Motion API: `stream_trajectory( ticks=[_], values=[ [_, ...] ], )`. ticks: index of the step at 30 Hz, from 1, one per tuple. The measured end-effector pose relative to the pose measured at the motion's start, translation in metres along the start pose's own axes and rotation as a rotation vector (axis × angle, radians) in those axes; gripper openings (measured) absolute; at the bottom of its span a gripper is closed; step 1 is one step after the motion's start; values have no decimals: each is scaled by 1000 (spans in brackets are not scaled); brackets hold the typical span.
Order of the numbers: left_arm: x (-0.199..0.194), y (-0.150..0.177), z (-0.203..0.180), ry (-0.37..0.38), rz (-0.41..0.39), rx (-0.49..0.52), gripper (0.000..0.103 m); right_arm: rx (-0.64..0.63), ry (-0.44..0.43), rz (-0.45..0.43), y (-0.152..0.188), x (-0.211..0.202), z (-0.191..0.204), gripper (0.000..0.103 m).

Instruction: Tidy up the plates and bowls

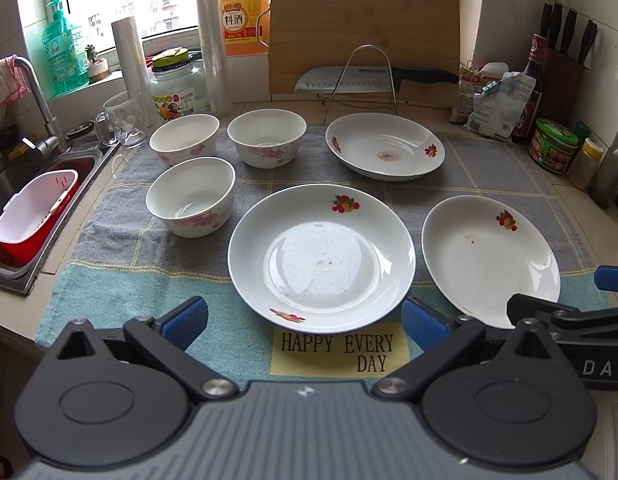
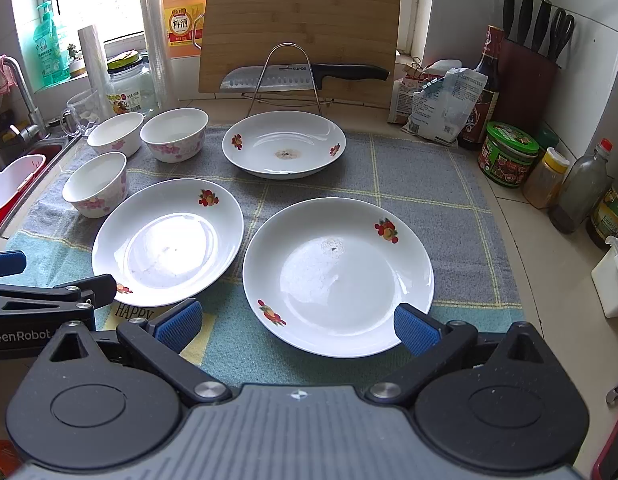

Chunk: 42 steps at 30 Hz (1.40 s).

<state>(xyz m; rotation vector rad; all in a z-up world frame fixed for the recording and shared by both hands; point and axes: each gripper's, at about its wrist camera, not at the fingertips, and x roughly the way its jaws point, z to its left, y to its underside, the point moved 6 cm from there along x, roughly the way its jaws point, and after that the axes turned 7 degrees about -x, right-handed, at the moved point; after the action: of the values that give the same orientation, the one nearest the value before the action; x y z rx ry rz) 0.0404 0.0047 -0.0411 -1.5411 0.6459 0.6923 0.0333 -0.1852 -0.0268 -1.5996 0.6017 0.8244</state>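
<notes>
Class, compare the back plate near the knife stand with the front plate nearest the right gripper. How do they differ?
The back plate has a brown stain at its centre; the front plate shows only a faint speck. The back plate sits by the knife stand; the front plate lies before the right gripper. Both are white with fruit prints.

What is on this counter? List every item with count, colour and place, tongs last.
Plates: three, white with fruit prints, on the mat, two near, one far.
Bowls: three, white with pink flowers, mat's left side.
Mat: one, grey and teal, covering the counter.
Cutting board: one, wooden, upright at the back.
Knife: one, black handle, on the wire rack before the board.
Glass mug: one, clear, beside the sink.
Basket: one, white and red, in the sink.
Knife block: one, dark, right rear.
Green-lidded jar: one, right of the mat.
Left tongs: open, before the middle plate.
Right tongs: open, around the near right plate's rim.
</notes>
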Motion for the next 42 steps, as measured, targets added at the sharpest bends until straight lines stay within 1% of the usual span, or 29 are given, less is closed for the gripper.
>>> stream_trajectory(
  ticks=[16, 27, 35, 42],
  values=[
    [0, -1, 0, 2, 3, -1, 102, -3, 9, 0, -1, 0, 3, 103],
    [4, -2, 6, 25, 13, 1, 102, -7, 16, -3, -2, -1, 6, 103],
    [7, -4, 10, 62, 8, 12, 102, -17, 26, -14, -4, -3, 11, 103],
    [11, -7, 17, 106, -10, 27, 102, -36, 21, -58, -7, -8, 17, 103]
  ],
)
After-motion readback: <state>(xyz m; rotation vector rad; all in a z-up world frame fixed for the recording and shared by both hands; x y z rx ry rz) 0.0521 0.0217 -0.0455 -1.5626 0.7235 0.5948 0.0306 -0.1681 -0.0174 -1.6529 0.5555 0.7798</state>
